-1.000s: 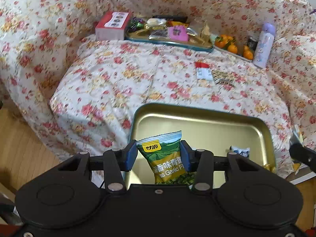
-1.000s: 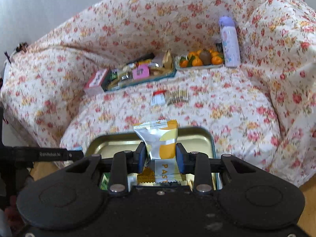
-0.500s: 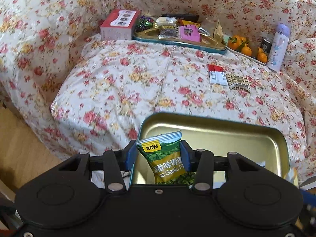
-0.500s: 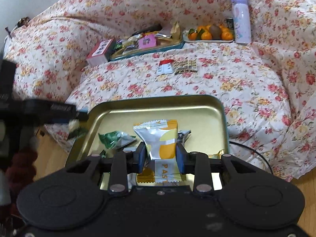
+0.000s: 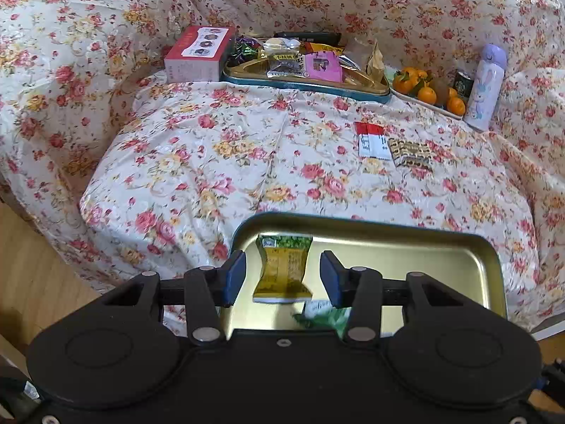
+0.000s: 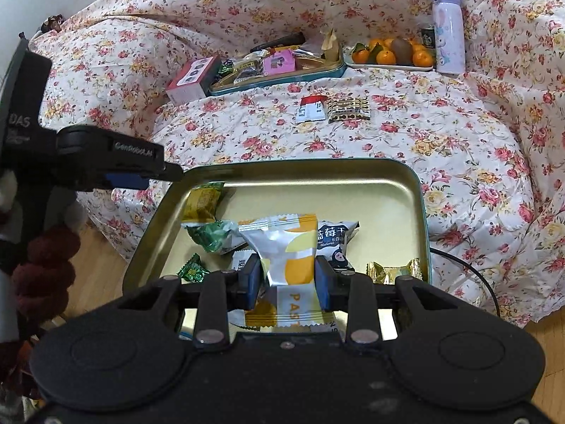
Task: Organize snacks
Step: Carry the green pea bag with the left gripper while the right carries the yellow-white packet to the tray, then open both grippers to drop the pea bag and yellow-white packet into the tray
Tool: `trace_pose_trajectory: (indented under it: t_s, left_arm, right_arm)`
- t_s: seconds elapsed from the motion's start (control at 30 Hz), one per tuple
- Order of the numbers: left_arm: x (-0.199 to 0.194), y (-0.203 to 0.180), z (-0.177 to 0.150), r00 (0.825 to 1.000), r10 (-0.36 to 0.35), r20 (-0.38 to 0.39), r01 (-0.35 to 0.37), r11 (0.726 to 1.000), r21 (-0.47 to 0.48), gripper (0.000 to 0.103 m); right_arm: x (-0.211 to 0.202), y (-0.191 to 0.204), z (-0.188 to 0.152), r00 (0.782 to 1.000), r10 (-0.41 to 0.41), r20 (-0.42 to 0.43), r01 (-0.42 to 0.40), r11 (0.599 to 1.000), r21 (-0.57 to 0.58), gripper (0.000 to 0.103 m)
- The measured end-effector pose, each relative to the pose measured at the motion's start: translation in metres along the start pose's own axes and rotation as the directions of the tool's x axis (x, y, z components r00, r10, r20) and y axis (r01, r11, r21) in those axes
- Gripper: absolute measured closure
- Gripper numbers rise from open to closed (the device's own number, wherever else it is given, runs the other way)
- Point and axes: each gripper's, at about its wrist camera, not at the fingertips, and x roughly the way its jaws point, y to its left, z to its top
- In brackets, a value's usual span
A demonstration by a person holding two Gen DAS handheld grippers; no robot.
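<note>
A gold metal tray (image 5: 441, 258) (image 6: 353, 190) sits at the near edge of the flowered sofa seat. My left gripper (image 5: 282, 277) is open above the tray's left end. The green garlic-pea packet (image 5: 284, 270) (image 6: 203, 205) lies back side up in the tray between its fingers, free of the pads. My right gripper (image 6: 287, 281) is shut on a silver and yellow pastry packet (image 6: 287, 251) and holds it over the tray. Several other small snack packets (image 6: 335, 238) lie in the tray. The left gripper also shows in the right wrist view (image 6: 120, 157).
A second tray (image 5: 303, 70) full of snacks and a red box (image 5: 199, 53) stand at the back of the seat. A plate of oranges (image 5: 429, 93) and a lilac bottle (image 5: 483, 88) are at the back right. Two flat packets (image 5: 392, 146) lie mid-seat.
My left gripper opened and let the green pea packet drop into the tray, where it lies flipped. My right gripper moved down closer over the tray, still gripping the pastry packet.
</note>
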Motion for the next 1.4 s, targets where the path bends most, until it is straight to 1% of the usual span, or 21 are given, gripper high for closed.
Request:
trace_pose_trajectory:
  t_s: [0.33,0.47,0.6,0.77,0.97,1.13,1.27,1.4]
  left_arm:
    - [-0.015,-0.008,-0.027,0.999,0.043,-0.001,-0.043,0.998,0.041,0.050]
    - [-0.018,-0.008,-0.037,0.999,0.047,-0.015,-0.047,0.998,0.036,0.050]
    - [-0.020,-0.007,-0.046,0.998,0.066,-0.020,-0.065,0.997,0.028,0.050]
    - [-0.017,-0.004,-0.054,0.996,0.069,-0.051,-0.069,0.998,0.015,0.050]
    - [-0.013,-0.009,-0.062,0.995,0.067,-0.079,-0.064,0.997,0.045,0.050]
    - [-0.013,-0.014,-0.063,0.995,0.063,-0.080,-0.057,0.996,0.069,0.050]
    - [-0.011,-0.015,-0.064,0.994,0.056,-0.095,-0.049,0.996,0.075,0.050]
    - [-0.010,-0.015,-0.064,0.993,0.057,-0.101,-0.049,0.996,0.078,0.050]
  right_arm:
    - [0.001,0.001,0.000,1.000,-0.002,-0.004,0.002,1.000,-0.007,0.069]
    - [0.001,0.000,0.000,1.000,-0.010,-0.002,0.010,1.000,-0.004,0.069]
    - [0.001,0.000,0.001,1.000,-0.017,0.000,0.017,1.000,0.000,0.069]
    - [0.000,-0.001,0.001,1.000,-0.028,0.003,0.028,1.000,0.005,0.069]
    - [-0.001,-0.009,0.005,0.997,-0.081,0.010,0.081,0.997,0.016,0.069]
    - [-0.002,-0.030,0.010,0.990,-0.142,0.014,0.141,0.987,0.077,0.069]
    - [0.004,-0.047,0.021,0.992,-0.122,0.018,0.118,0.982,0.149,0.069]
    - [0.015,-0.050,0.034,0.984,-0.167,0.059,0.157,0.977,0.147,0.066]
